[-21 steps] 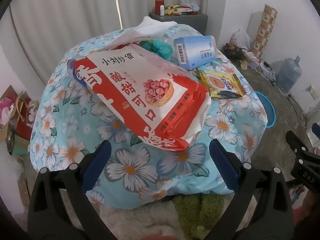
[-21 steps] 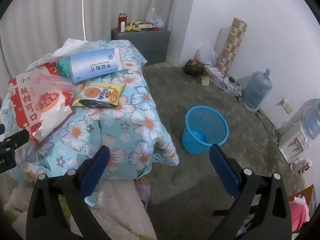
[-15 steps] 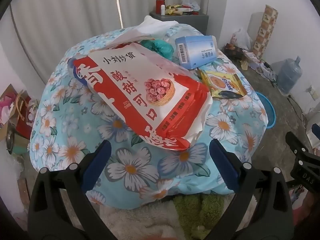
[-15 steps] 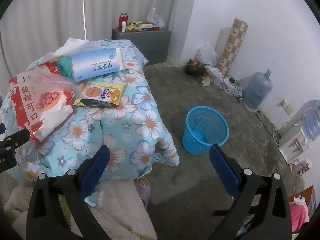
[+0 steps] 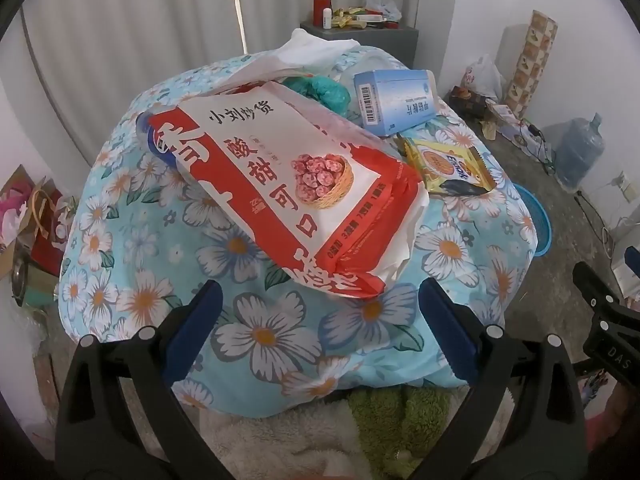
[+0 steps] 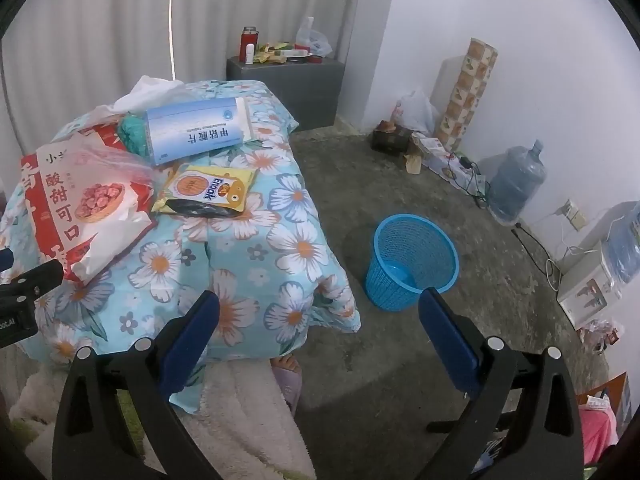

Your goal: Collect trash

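A big red and white snack bag [image 5: 288,196] lies on a table under a blue floral cloth [image 5: 132,240]. Behind it lie a yellow snack packet [image 5: 448,166], a pale blue box [image 5: 396,102], a teal crumpled bag [image 5: 320,90] and a white plastic bag [image 5: 316,48]. My left gripper [image 5: 316,316] is open and empty just in front of the red bag. My right gripper [image 6: 316,316] is open and empty, off the table's right edge. The bag [image 6: 76,208], packet [image 6: 208,192] and box [image 6: 196,130] show at its left. A blue mesh bin [image 6: 412,260] stands on the floor.
A grey cabinet [image 6: 288,76] with bottles stands at the back wall. A water jug [image 6: 518,184], cables and boxes line the right wall. A white appliance [image 6: 592,288] sits at the far right. Fleece fabric [image 6: 240,420] lies below the grippers. Gift bags [image 5: 32,216] stand left of the table.
Both views have shifted slightly; the table items sit a touch lower in the frames. Nothing on the table has moved and both grippers stay open.
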Tool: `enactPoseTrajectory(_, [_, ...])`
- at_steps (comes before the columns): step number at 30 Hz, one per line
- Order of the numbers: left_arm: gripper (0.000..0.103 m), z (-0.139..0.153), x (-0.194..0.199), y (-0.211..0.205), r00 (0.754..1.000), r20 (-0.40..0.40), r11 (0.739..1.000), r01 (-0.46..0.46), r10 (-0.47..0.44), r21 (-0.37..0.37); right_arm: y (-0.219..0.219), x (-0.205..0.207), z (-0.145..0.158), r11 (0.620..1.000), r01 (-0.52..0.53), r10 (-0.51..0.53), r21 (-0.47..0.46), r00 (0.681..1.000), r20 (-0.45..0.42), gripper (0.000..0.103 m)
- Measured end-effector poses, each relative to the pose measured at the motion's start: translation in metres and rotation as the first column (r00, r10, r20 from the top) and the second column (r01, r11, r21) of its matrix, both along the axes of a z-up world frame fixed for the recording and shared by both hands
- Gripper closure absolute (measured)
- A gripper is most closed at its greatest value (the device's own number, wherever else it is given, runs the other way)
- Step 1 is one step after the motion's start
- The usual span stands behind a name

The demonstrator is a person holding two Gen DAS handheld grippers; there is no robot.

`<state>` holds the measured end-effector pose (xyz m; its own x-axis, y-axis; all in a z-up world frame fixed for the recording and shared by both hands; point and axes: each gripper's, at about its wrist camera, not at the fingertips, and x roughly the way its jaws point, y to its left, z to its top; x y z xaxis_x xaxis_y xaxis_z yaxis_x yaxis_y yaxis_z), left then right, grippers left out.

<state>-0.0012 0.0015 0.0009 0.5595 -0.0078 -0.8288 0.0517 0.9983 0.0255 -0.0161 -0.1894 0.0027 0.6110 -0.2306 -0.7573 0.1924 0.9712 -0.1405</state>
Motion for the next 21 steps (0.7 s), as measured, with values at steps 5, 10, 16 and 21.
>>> enactPoseTrajectory(5, [0.009, 0.0002, -0.0003, 0.0002, 1.000, 0.000, 1.000, 0.000, 0.000, 0.000, 0.0007, -0.0001, -0.0003, 1.000, 0.000, 0.000, 0.003, 1.000, -0.001, 0.006])
enactPoseTrajectory(10, [0.009, -0.0029, 0.0006, 0.0000, 1.000, -0.001, 1.000, 0.000, 0.000, -0.001, 0.0010, 0.0001, 0.0008, 1.000, 0.001, -0.001, 0.006, 1.000, -0.001, 0.006])
enactPoseTrajectory(16, [0.009, -0.0029, 0.0008, 0.0004, 1.000, -0.003, 1.000, -0.001, 0.001, -0.003, 0.0028, 0.0022, -0.0011, 1.000, -0.001, 0.001, 0.004, 1.000, -0.001, 0.006])
enactPoseTrajectory(21, [0.009, -0.0028, 0.0009, 0.0005, 1.000, -0.003, 1.000, 0.000, 0.000, -0.003, 0.0026, 0.0022, -0.0005, 1.000, -0.002, 0.002, 0.005, 1.000, 0.000, 0.006])
